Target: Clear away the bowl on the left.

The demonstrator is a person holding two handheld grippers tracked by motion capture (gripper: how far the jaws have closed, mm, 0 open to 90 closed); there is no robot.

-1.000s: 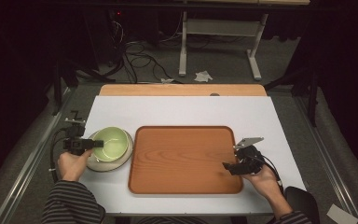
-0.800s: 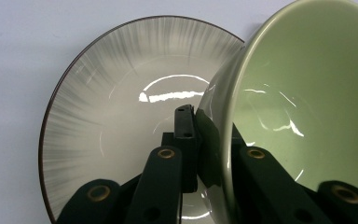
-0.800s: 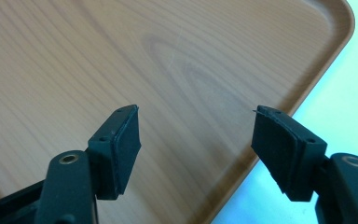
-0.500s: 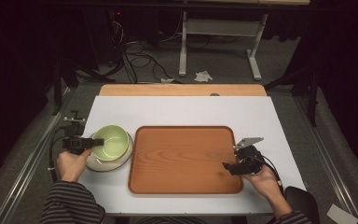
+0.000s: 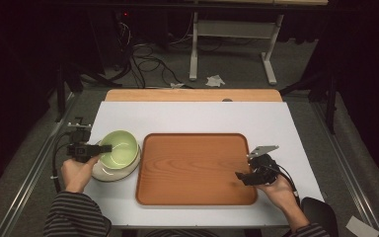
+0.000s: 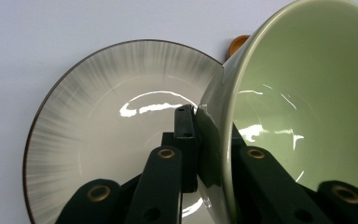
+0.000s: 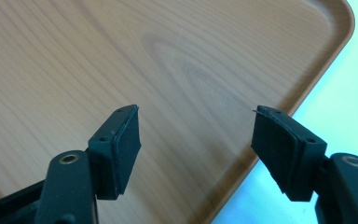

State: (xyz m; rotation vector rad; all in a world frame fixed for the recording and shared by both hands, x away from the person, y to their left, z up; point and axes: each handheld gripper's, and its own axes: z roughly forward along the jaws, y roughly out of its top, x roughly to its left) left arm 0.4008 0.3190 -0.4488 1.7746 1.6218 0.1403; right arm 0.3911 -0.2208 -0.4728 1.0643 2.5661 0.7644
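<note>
- The left claw point(image 5: 101, 147) is at the left side of the bench point(image 5: 187, 116). A hand point(image 5: 76, 172) in a striped sleeve point(image 5: 76, 213) holds it.
- This claw is pinched tight on the rim of the green bowl point(image 5: 119, 147). In the left gripper view one jaw is outside the bowl's wall and one is inside.
- The green bowl point(image 6: 303, 107) is tipped up in that view. It sits over a white bowl point(image 6: 107, 121) with grey streaks and a dark edge.
- In the high view the white bowl point(image 5: 109, 172) rests on the bench, and the green bowl is in it. Both are just beside the left edge of the tray.
- The wooden tray point(image 5: 192, 170) lies flat in the middle of the bench. It is brown with round corners.
- The right claw point(image 5: 240, 177) is over the right side of the tray, near its edge. The other hand point(image 5: 280, 193) holds it.
- In the right gripper view the right claw point(image 7: 196, 140) is wide, with only the tray point(image 7: 98, 60) between its black pads point(image 7: 126, 147).
- Past the tray's rim there you can see the pale bench point(image 7: 349, 93).
</note>
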